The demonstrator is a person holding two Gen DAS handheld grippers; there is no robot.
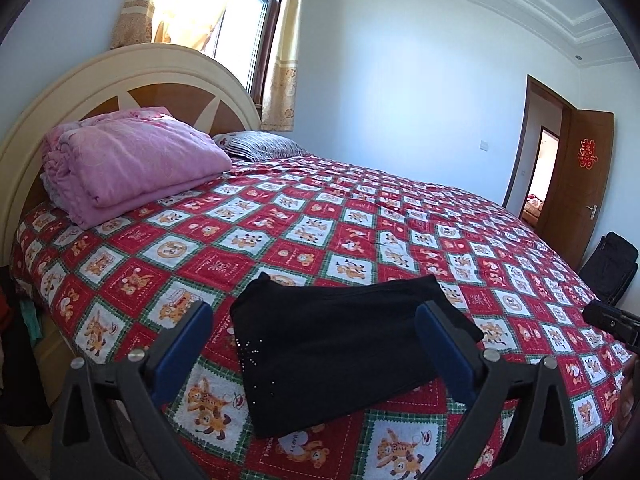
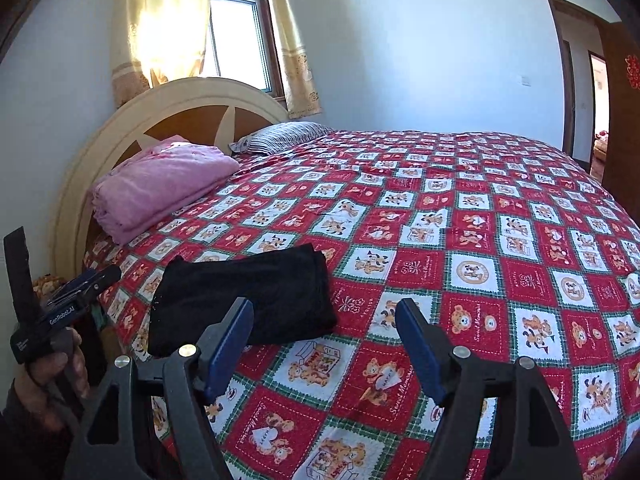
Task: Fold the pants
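Note:
The black pants (image 1: 340,344) lie folded into a compact rectangle on the red checked bedspread (image 1: 280,232), near the bed's front edge. My left gripper (image 1: 316,320) is open and empty, held above and just short of the pants. In the right wrist view the pants (image 2: 248,300) lie left of centre. My right gripper (image 2: 324,320) is open and empty, over the bedspread (image 2: 480,240) to the right of the pants. The left gripper also shows at the left of the right wrist view (image 2: 100,276), held in a hand.
A folded pink quilt (image 1: 128,164) and a striped pillow (image 1: 260,144) lie by the cream headboard (image 1: 120,72). A black bag (image 1: 612,272) stands beyond the bed's right side near the open wooden door (image 1: 576,176). A curtained window (image 2: 224,36) is behind the headboard.

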